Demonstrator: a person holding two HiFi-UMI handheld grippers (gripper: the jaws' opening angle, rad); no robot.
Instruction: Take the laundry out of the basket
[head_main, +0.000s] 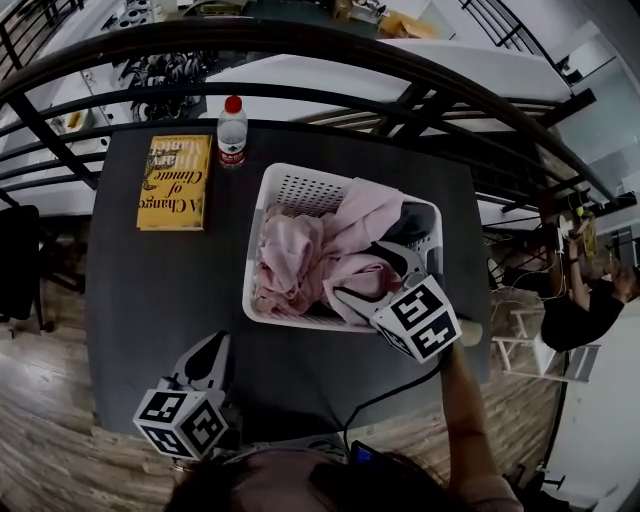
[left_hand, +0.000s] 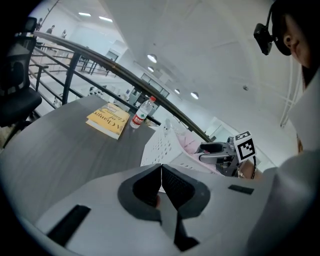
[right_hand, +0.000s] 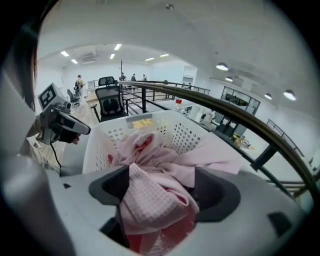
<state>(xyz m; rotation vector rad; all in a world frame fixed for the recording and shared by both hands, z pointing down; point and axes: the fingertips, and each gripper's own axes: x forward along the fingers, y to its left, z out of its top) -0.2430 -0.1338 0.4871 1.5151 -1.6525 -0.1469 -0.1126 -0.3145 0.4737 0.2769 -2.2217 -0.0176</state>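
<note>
A white perforated basket (head_main: 258, 240) stands on the dark table (head_main: 140, 290), filled with pink laundry (head_main: 300, 260). My right gripper (head_main: 357, 268) reaches into the basket's front right corner. In the right gripper view its jaws stand wide apart, and a bunched fold of pink waffle cloth (right_hand: 150, 200) lies between them without being pinched. My left gripper (head_main: 212, 348) hovers over the table's near left part, away from the basket. In the left gripper view its pads (left_hand: 170, 182) meet with nothing between them. The basket (left_hand: 160, 145) and the right gripper (left_hand: 215, 150) show beyond it.
A yellow book (head_main: 175, 182) lies at the table's far left, with a red-capped water bottle (head_main: 232, 132) standing beside it. A dark metal railing (head_main: 300, 40) curves behind the table's far edge. A black office chair (right_hand: 111, 102) stands beyond the basket.
</note>
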